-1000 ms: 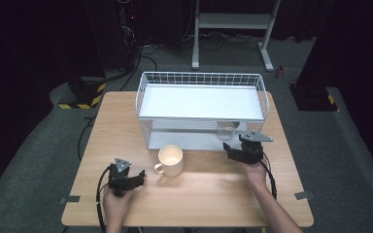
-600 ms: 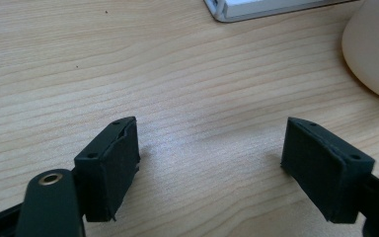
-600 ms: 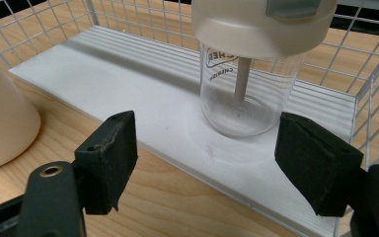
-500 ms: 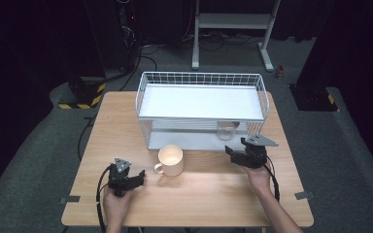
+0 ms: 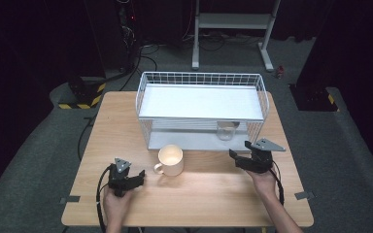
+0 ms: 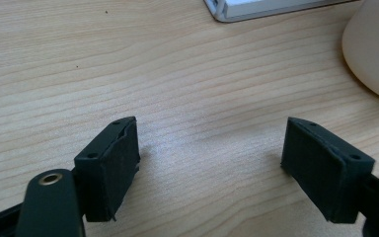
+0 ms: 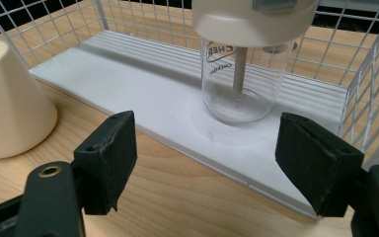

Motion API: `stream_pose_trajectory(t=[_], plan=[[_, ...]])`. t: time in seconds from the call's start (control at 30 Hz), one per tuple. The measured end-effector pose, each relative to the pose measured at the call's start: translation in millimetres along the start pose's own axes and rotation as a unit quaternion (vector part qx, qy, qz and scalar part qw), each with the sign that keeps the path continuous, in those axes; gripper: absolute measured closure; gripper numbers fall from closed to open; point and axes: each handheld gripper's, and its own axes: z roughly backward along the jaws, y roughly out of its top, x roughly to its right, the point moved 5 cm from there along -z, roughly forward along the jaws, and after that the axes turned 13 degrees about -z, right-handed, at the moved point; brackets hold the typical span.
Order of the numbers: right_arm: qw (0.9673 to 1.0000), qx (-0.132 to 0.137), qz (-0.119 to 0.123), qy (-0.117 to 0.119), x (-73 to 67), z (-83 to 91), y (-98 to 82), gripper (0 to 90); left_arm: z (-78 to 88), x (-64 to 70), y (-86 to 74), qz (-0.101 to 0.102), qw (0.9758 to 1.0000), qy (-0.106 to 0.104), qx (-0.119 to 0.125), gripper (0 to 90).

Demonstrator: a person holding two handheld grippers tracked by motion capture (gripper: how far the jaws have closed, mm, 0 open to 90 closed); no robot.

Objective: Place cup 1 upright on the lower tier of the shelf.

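Observation:
A clear glass cup [image 7: 237,74] with a white lid and a straw stands on the lower shelf of a white wire rack [image 5: 201,77]; in the high view the cup [image 5: 227,130] is at the shelf's right. My right gripper [image 7: 202,163] is open just in front of that shelf, with the cup a short way beyond its jaws and nothing between them. A cream mug [image 5: 171,160] stands on the table in front of the rack. My left gripper [image 6: 209,168] is open over bare wood, with the mug [image 6: 375,49] off to its right. In the high view the left gripper [image 5: 138,175] and right gripper [image 5: 234,158] flank the mug.
The wooden table [image 5: 204,204] has free room in front of the mug and between the hands. The rack takes up the far middle of the table. Its wire side wall [image 7: 375,98] rises close to the right jaw. Dark floor and cables lie beyond.
My right gripper has drawn back from the rack toward the table's front edge, leaving the glass cup on the lower shelf. The left gripper and the mug have not moved.

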Motion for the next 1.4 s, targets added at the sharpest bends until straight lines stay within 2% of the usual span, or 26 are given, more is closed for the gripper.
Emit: stream_pose_trajectory(t=[0.43, 0.8, 0.93, 1.27, 1.4], plan=[[0.9999, 0.006, -0.007, 0.012, 2.8, 16.9, -9.3, 23.7, 0.0, 0.0, 0.0, 0.000, 1.0000, 0.000, 0.000, 22.2], [0.9999, 0.004, -0.001, 0.013, 4.5, 25.0, -20.2, 23.6, 0.1, 0.1, 0.0, 0.000, 1.0000, 0.000, 0.000, 22.2], [0.9999, -0.002, 0.004, 0.011, 5.5, 28.2, -27.5, 23.8, 0.1, 0.1, 0.0, 0.000, 1.0000, 0.000, 0.000, 22.2], [0.9996, -0.027, -0.004, 0.010, 15.8, 37.3, -49.1, 24.0, 0.0, 0.0, 0.1, 0.001, 1.0000, 0.001, 0.000, 22.2], [0.9991, -0.040, 0.007, 0.009, 16.6, 41.7, -57.8, 24.1, -0.1, 0.1, 0.2, 0.001, 1.0000, 0.001, -0.001, 22.2]])
